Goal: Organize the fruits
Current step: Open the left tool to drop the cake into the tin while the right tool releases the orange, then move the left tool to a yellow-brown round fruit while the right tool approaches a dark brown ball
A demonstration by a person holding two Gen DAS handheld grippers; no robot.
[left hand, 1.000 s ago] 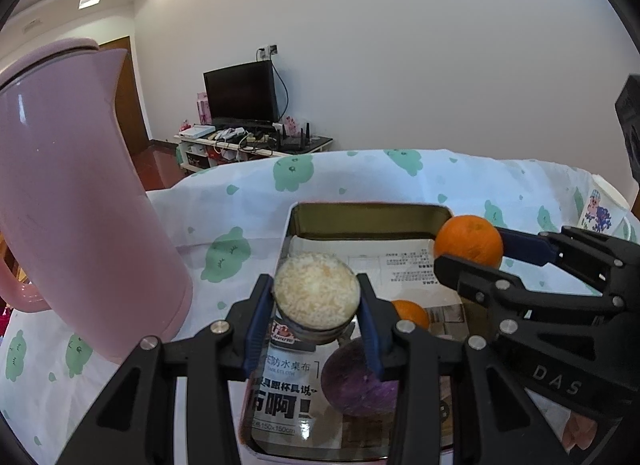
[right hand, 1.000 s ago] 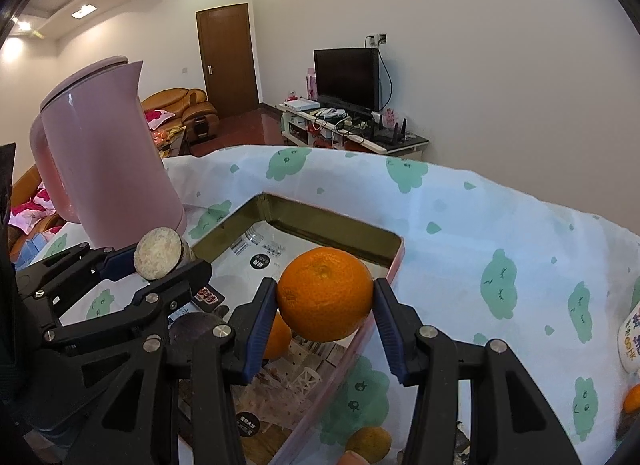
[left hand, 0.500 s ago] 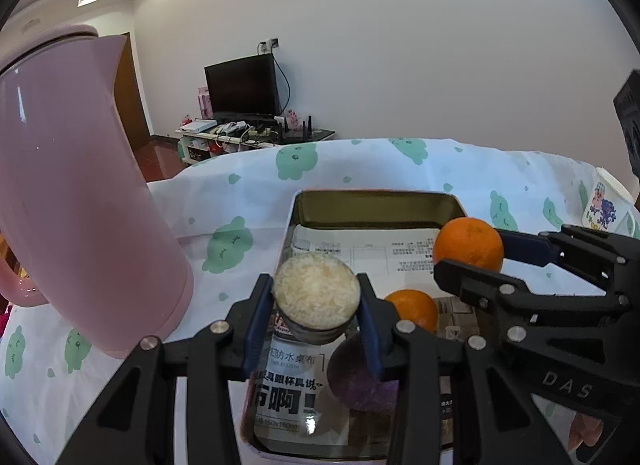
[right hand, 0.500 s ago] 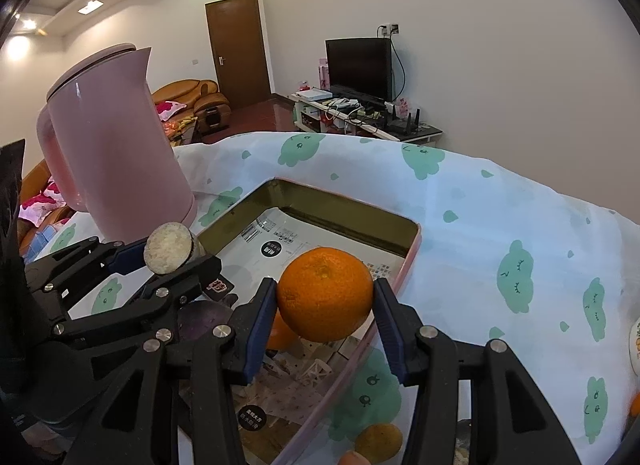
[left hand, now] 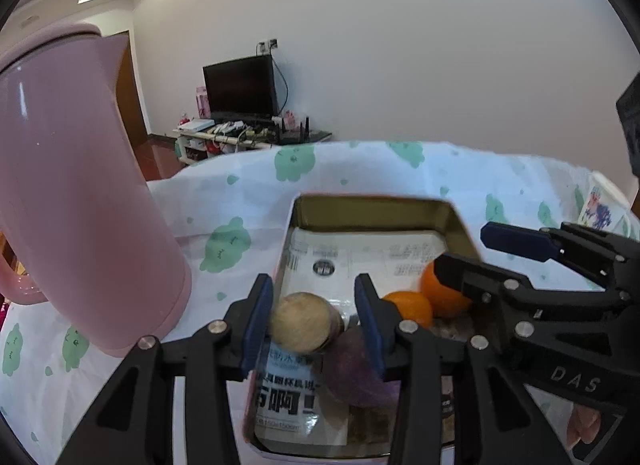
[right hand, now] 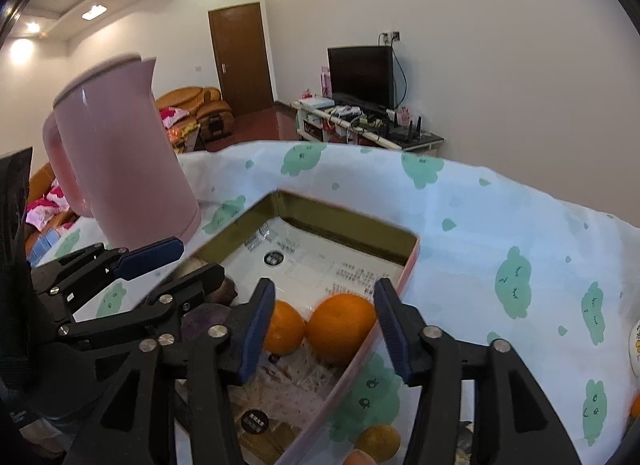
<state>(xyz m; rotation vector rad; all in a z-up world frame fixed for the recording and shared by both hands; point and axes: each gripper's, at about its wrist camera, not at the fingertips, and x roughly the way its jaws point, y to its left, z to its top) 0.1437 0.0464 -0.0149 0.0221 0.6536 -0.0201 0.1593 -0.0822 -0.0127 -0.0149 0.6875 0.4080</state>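
Observation:
A pink-rimmed tin tray (left hand: pixel 372 201) (right hand: pixel 412 257) lined with printed paper sits on the cloud-print cloth. My right gripper (right hand: pixel 325 287) hangs over the tray with its jaws opening. A large orange (right hand: pixel 342 325) (left hand: pixel 440 289) lies in the tray below them, free of both pads, beside a smaller orange (right hand: pixel 284 327) (left hand: pixel 408 305). My left gripper (left hand: pixel 313 285) is opening too. A blurred round piece with a pale top (left hand: pixel 302 321) sits low between its jaws, with a gap at the right pad. A purple fruit (left hand: pixel 352 369) lies under it.
A tall pink kettle (left hand: pixel 80 205) (right hand: pixel 120 165) stands close on the tray's left. Another small orange (right hand: pixel 378 441) lies on the cloth outside the tray's near right side. A printed packet (left hand: pixel 600 213) sits at the far right. The two grippers (left hand: pixel 464 247) (right hand: pixel 198 257) are side by side.
Both pairs of jaws have widened. The large orange has dropped from the right gripper into the tray beside the smaller one. The pale-topped piece has sunk between the left jaws.

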